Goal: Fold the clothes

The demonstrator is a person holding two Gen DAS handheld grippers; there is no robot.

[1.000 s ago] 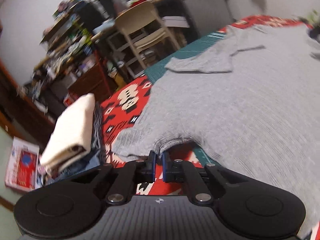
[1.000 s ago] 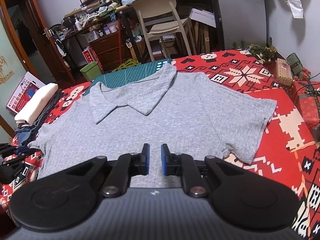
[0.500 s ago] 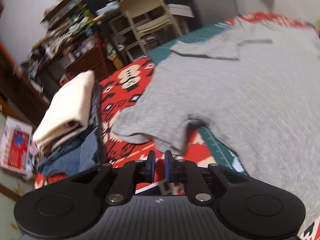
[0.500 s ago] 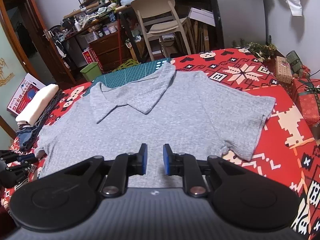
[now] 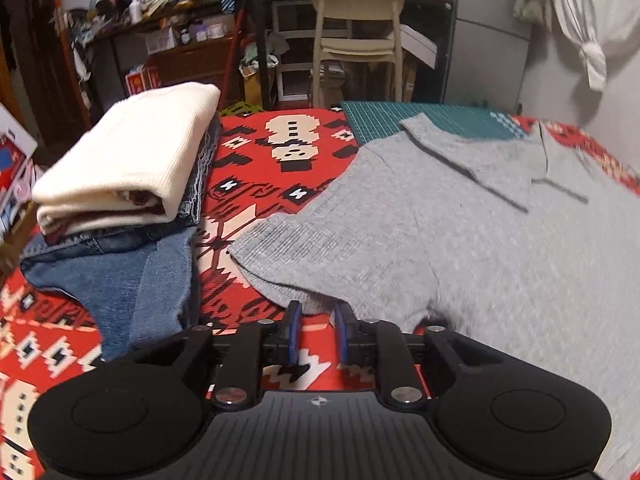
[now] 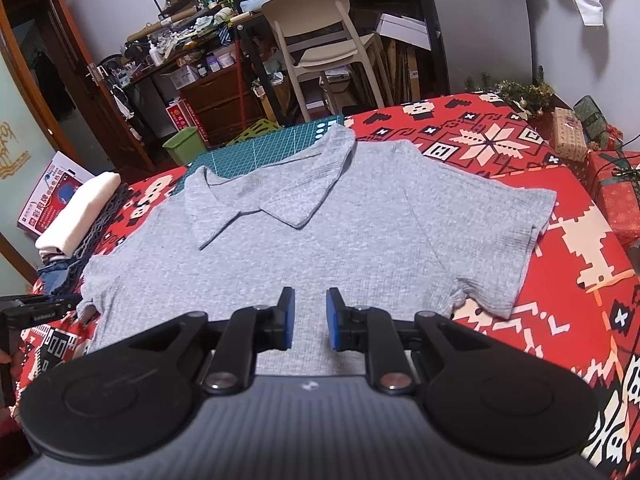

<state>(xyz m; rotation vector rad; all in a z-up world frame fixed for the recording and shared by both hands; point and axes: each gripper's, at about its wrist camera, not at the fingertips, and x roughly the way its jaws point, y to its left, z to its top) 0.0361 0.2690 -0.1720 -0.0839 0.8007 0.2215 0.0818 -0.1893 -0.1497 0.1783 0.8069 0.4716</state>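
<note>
Since 1 second ago: the left gripper [image 5: 316, 312] has let go of the sleeve hem it pinched, drawn back across the counter and rolled level; the right gripper [image 6: 310, 312] has kept its place.
Shirt: 1 grey polo shirt [image 6: 312, 236] lies face up and spread flat on the red patterned cloth [image 6: 500, 148] over the counter, collar toward the far edge on the green cutting mat [image 6: 260, 140], both short sleeves laid out to the sides.
Left gripper: jaws opening; the lower edge of the left sleeve [image 5: 288, 256] sits just in front of the tips, and no pad presses on it.
Right gripper: jaws a little apart and gripping nothing, hanging over the shirt's lower middle.
Step in hand: judged as the end of smoothing and the start of the 1st fold.
How to do it well: take the left sleeve again near its outer corner and the hem on the same side, lift only enough to clear the cloth, and carry that edge toward the shirt's centre line so the crease runs straight from shoulder to hem.
Risk: a pinch too deep could drag the red cloth along, wrinkling the body.
Neighbours: 1 stack with a folded cream garment [image 5: 132, 156] on folded jeans [image 5: 120, 272] lies near the left sleeve; keep the sweep away from it.
</note>
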